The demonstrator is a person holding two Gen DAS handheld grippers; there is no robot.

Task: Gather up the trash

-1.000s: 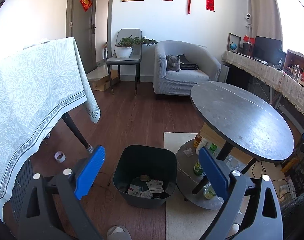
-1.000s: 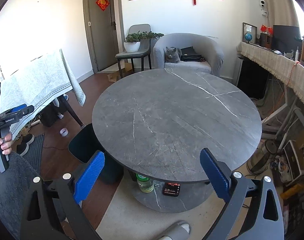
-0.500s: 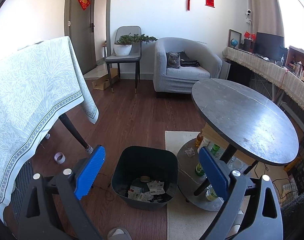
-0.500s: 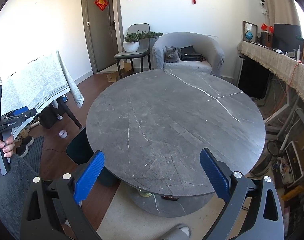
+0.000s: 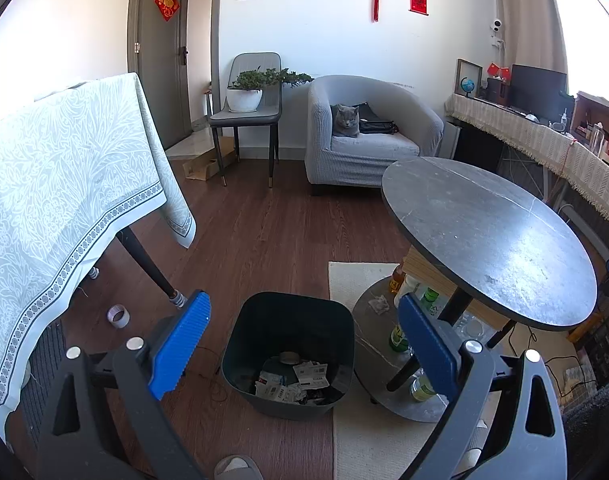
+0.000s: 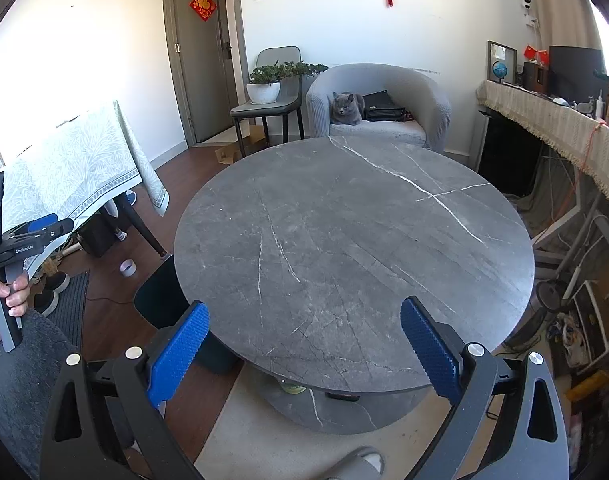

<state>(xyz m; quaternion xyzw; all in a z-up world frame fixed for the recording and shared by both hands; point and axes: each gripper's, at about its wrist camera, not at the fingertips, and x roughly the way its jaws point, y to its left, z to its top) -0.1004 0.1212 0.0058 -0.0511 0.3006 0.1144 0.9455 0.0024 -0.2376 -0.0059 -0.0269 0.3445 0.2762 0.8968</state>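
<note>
A dark trash bin [image 5: 290,320] stands on the wood floor with crumpled papers [image 5: 292,384] in its bottom. My left gripper [image 5: 304,340] is open and empty, held above the bin. The bin's rim also shows in the right wrist view [image 6: 160,296], left of the round table. My right gripper [image 6: 300,350] is open and empty, over the near edge of the round grey marble table [image 6: 352,248]. A crumpled scrap [image 5: 378,305] lies on the table's lower shelf. The left gripper also shows in the right wrist view [image 6: 40,226], held in a hand.
Bottles [image 5: 398,336] stand on the lower shelf [image 5: 368,332]. A cloth-covered table [image 5: 60,200] is at left, with a tape roll [image 5: 118,315] on the floor. A grey cat [image 5: 345,121] sits in the armchair [image 5: 384,148]. A beige rug [image 5: 364,440] lies under the round table.
Both grippers have risen and pulled back slightly; the view of the bin and table top has shifted a little. Both grippers stay open and empty.
</note>
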